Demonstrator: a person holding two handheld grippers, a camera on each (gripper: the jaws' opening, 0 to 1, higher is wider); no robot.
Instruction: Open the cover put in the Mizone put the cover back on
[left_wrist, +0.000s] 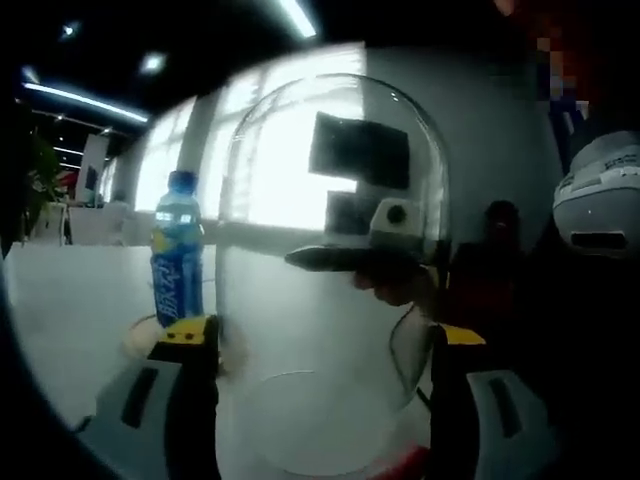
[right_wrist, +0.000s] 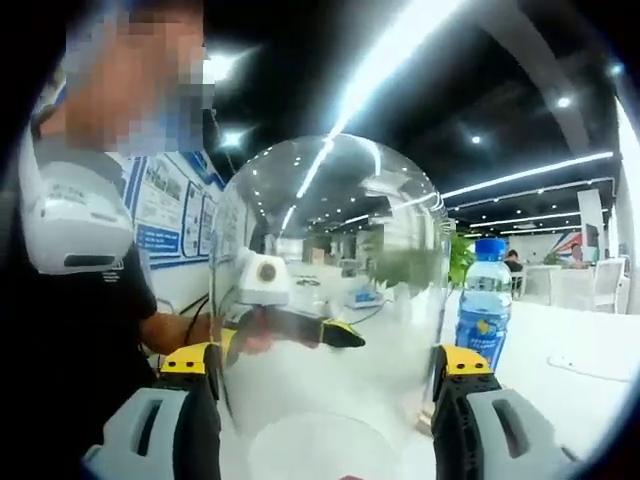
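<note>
1. Now your left gripper (left_wrist: 322, 345) clamps the cover (left_wrist: 330, 260) between its jaws; your right gripper (right_wrist: 325, 365) grips it from the opposite side.
2. Your cover is a clear glass dome, upright, rounded end up.
3. Beyond it, the bottle (left_wrist: 177, 250) stands upright on the white table (left_wrist: 70, 300), blue cap up; its blue label is too blurred to read.

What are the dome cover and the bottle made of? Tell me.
Dome cover: clear glossy glass or acrylic, cannot tell which; the room shows through and ceiling lights reflect on it. Mizone bottle: translucent plastic by its look, with a blue cap and printed blue label.
</note>
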